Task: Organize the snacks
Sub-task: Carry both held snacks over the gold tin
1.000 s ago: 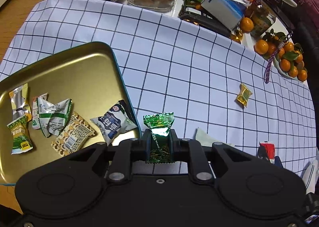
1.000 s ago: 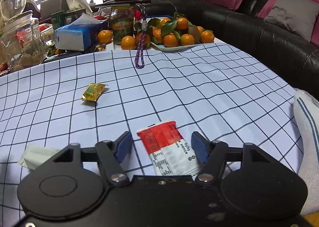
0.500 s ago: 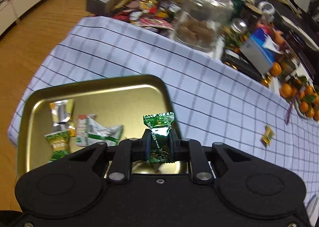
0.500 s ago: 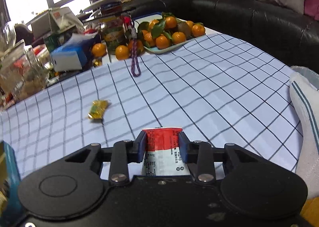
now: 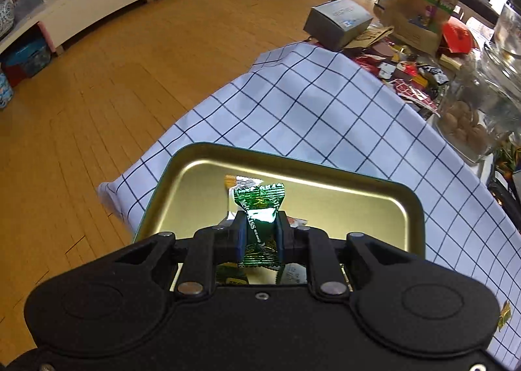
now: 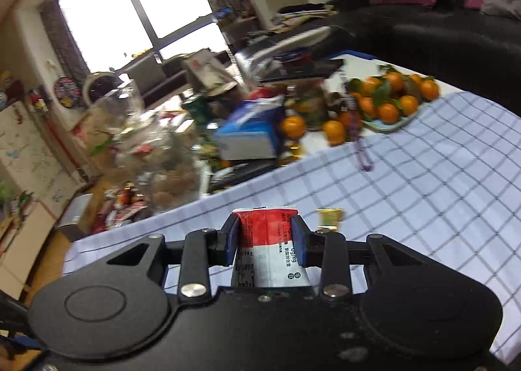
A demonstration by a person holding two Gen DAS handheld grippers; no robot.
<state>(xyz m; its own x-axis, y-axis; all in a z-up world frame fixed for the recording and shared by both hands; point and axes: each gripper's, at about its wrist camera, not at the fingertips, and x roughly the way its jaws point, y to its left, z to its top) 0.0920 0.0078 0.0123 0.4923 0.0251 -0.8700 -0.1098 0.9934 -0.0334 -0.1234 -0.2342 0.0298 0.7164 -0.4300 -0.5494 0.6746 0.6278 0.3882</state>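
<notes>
My left gripper (image 5: 260, 220) is shut on a shiny green candy (image 5: 259, 203) and holds it upright over the gold tray (image 5: 351, 208). Bits of other snack packets (image 5: 293, 273) show in the tray behind the fingers. In the right wrist view my right gripper (image 6: 265, 226) is shut on a red and white snack packet (image 6: 267, 240), its blue pads pressed on both sides, held up above the checked tablecloth (image 6: 439, 192). A small yellow candy (image 6: 330, 218) lies on the cloth just beyond the right finger, and the same yellow candy (image 5: 503, 325) shows at the left view's lower right edge.
The tray sits near the table's corner, with wooden floor (image 5: 130, 78) beyond the hanging cloth. At the back stand a glass jar (image 5: 469, 120), a grey box (image 5: 338, 21), loose wrappers, a blue tissue box (image 6: 250, 130) and a plate of oranges (image 6: 390, 101). A black sofa (image 6: 439, 32) lies behind.
My left gripper swung left with the green candy, from beside the tray to over it. My right gripper closed on the red and white packet and lifted it off the cloth.
</notes>
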